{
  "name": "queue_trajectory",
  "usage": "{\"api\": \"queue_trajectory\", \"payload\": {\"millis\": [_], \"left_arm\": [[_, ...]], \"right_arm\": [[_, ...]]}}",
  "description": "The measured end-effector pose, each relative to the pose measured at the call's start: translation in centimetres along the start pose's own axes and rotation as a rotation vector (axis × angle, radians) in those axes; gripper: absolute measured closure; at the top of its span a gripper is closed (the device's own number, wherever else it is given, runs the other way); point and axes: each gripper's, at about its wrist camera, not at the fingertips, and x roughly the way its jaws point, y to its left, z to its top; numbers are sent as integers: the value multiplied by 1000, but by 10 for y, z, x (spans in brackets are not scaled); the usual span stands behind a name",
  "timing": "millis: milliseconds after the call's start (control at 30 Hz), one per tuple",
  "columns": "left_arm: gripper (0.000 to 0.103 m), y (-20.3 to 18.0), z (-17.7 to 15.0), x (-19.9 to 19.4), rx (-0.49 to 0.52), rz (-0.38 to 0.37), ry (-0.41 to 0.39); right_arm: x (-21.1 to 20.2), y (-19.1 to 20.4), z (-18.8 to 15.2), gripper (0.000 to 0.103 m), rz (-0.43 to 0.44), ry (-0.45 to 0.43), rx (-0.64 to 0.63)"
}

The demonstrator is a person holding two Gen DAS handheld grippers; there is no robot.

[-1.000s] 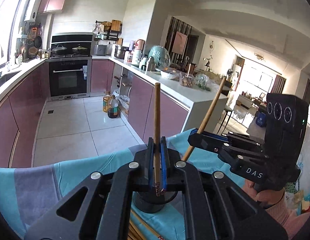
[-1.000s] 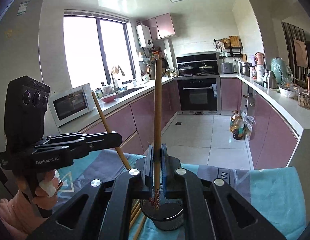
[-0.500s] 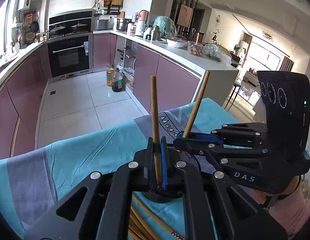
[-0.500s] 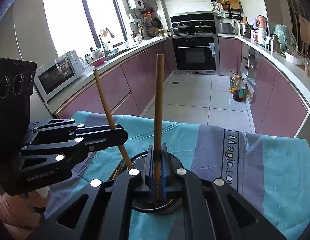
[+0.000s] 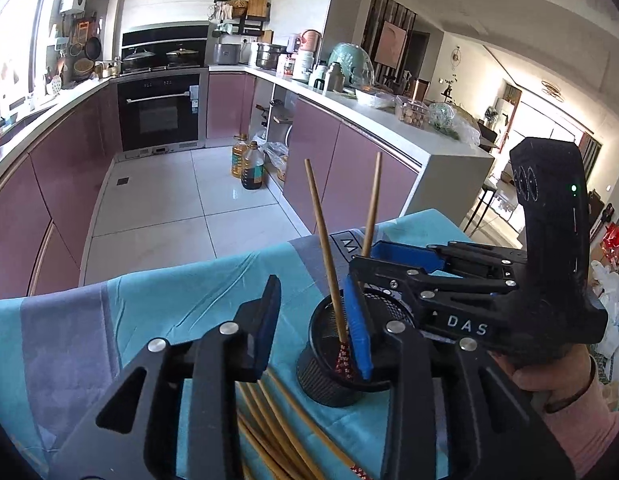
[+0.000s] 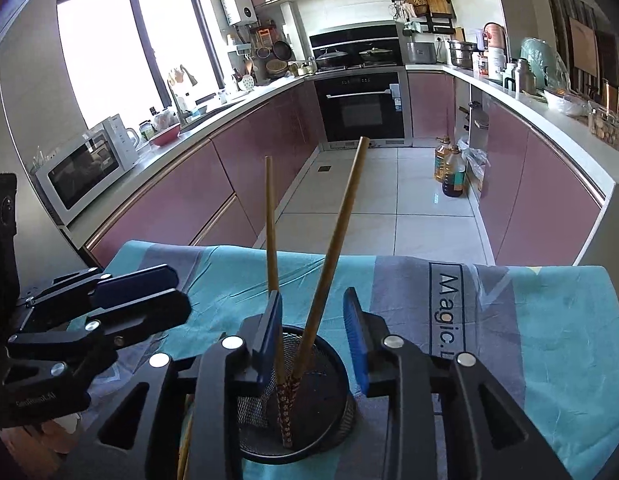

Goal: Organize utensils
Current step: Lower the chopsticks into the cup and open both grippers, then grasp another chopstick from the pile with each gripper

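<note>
A black mesh cup [image 5: 329, 376] [image 6: 325, 412] stands on the blue and grey cloth [image 5: 177, 300] [image 6: 549, 320]. Two wooden chopsticks [image 5: 325, 248] [image 6: 333, 248] with red patterned ends stand in it, leaning apart. My left gripper [image 5: 315, 320] is open, its right finger at the cup's rim. My right gripper [image 6: 315, 332] is open, its fingers on either side of the chopsticks, just above the cup. Several more chopsticks [image 5: 277, 436] lie on the cloth beside the cup, under my left gripper.
The table's far edge drops to a tiled kitchen floor [image 6: 373, 208]. Purple cabinets [image 5: 349, 172], an oven [image 6: 361, 108] and a microwave [image 6: 85, 168] stand beyond. Oil bottles [image 5: 249, 164] stand on the floor.
Both grippers opened and let go of their chopsticks, which now stand in the mesh cup. Both grippers came down closer to the cup.
</note>
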Motion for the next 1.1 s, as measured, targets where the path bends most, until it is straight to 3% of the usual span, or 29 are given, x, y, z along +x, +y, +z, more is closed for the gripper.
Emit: {"api": "queue_trajectory", "payload": {"millis": [100, 167, 333, 467, 700, 1100], "left_arm": [[63, 8, -13, -17, 4, 20, -24], [60, 12, -24, -25, 18, 39, -27], [57, 25, -63, -33, 45, 79, 29], [56, 37, -95, -24, 28, 87, 116], [58, 51, -138, -3, -10, 100, 227], [65, 49, -154, 8, -7, 130, 256]], "right_arm": [[-16, 2, -5, 67, -16, -43, -18], [-34, 8, -13, 61, -18, -85, -45], [-69, 30, -44, 53, 56, -129, -115], [-61, 40, -74, 53, 95, -61, -121], [-11, 51, -120, 54, 99, 115, -92], [11, 68, -140, 62, 39, 156, -105]]}}
